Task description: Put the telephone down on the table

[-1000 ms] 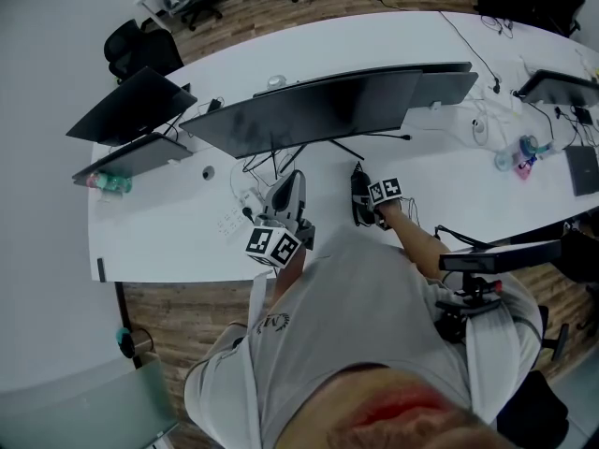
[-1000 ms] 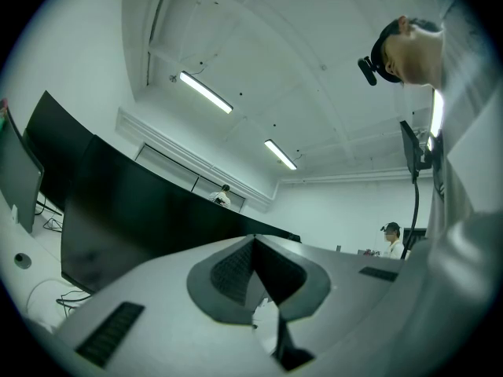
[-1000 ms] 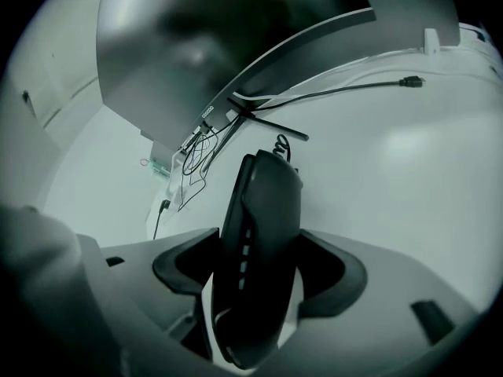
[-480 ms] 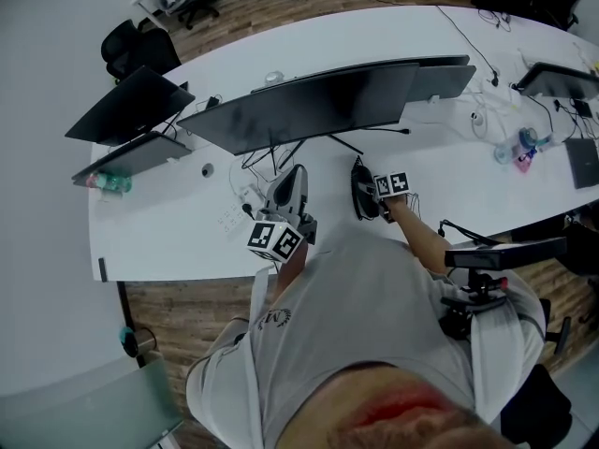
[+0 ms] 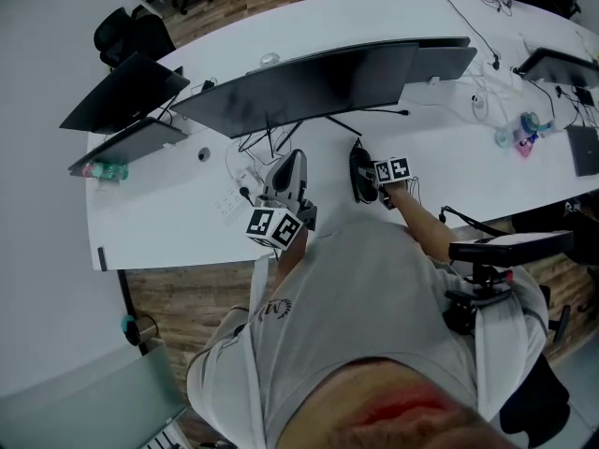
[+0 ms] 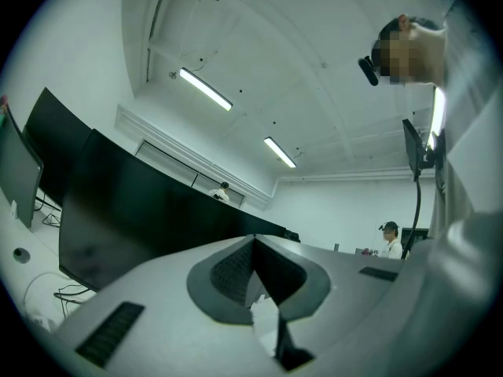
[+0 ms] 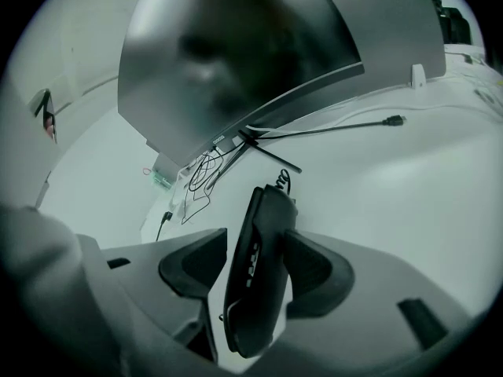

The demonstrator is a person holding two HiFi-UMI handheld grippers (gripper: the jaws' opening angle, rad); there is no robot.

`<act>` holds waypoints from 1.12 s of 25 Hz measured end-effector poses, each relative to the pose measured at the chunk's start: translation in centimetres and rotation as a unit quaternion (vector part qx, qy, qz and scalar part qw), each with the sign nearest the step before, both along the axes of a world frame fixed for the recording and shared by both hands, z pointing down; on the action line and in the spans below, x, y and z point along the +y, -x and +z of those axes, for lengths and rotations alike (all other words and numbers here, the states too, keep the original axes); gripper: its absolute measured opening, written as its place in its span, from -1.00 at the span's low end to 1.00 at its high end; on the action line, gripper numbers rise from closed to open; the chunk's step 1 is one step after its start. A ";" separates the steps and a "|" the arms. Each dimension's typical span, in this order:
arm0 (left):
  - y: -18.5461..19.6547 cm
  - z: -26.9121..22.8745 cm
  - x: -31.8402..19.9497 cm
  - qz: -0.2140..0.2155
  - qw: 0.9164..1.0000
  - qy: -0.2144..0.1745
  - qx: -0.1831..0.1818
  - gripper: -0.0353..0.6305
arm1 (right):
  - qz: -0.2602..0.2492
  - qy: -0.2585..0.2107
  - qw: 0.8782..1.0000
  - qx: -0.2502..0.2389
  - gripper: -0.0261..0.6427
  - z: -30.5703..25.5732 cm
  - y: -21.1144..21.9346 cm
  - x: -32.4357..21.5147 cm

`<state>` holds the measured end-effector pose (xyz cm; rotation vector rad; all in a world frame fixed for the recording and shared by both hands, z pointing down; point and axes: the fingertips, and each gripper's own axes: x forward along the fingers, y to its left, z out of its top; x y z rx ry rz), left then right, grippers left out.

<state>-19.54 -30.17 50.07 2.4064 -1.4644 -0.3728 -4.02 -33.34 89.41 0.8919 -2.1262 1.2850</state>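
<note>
Narrowed over the last moment around the black plastic telephone handset (image 7: 266,210): the jaws of the right hand-held gripper (image 7: 255,269). Otherwise much as before in the head view.

Handset standing on its long edge between those jaws, button side toward the pad on the view's left, coiled black cord (image 7: 284,181) at its far end. Pad on the view's right against the handset, a sliver of white counter (image 7: 409,203) showing beside the other pad, so closing in rather than plainly clamped. Cannot tell whether resting on the counter or held just above it.

Left hand-held gripper (image 6: 253,246) pointing level, away from the work, jaws together on nothing.

Probably the taking-hold step, ahead of laying the handset flat. Next: finish the squeeze evenly so as not to tip it. Then lower onto bare counter, short of the curved dark monitor (image 7: 236,61) and the tangle of thin black cables (image 7: 200,175) under it. Leave slack in the cord, and only then spread the jaws.
</note>
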 end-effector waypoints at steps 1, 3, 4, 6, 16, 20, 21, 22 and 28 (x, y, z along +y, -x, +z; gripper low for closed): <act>-0.1 -0.1 -0.1 0.000 1.000 -0.002 0.000 -0.86 | 0.003 0.002 1.000 -0.003 -0.23 -0.1 -0.1 -0.2; -0.1 -0.3 -0.1 0.000 1.000 -0.005 -0.002 -0.86 | 0.014 0.004 1.000 -0.009 -0.23 -0.6 -0.2 -0.8; 0.0 -0.4 -0.2 -0.001 1.000 -0.006 -0.003 -0.86 | 0.014 0.001 1.000 -0.006 -0.23 -1.0 -0.2 -1.0; 0.0 -0.3 -0.1 -0.003 1.000 -0.004 -0.002 -0.87 | -0.001 -0.002 1.000 0.013 -0.23 -1.7 0.0 -0.9; -0.4 -0.1 0.2 -0.009 1.000 -0.002 -0.003 -0.86 | -0.092 0.018 0.992 0.083 -0.20 0.9 0.2 1.1; 0.2 0.0 0.4 -0.018 1.000 0.000 -0.001 -0.86 | -0.078 0.057 0.995 -0.034 -0.20 0.9 0.0 0.7; 0.2 0.0 0.4 -0.019 1.000 0.000 -0.001 -0.86 | -0.067 0.069 0.993 -0.062 -0.20 0.8 -0.3 0.5; 0.1 0.1 0.4 -0.019 1.000 0.000 -0.002 -0.87 | -0.058 0.078 0.992 -0.085 -0.20 0.8 -0.5 0.3; -0.8 -0.1 0.4 -0.012 1.000 -0.003 -0.005 -0.86 | -0.048 0.077 0.982 -0.163 -0.20 0.6 -1.7 0.5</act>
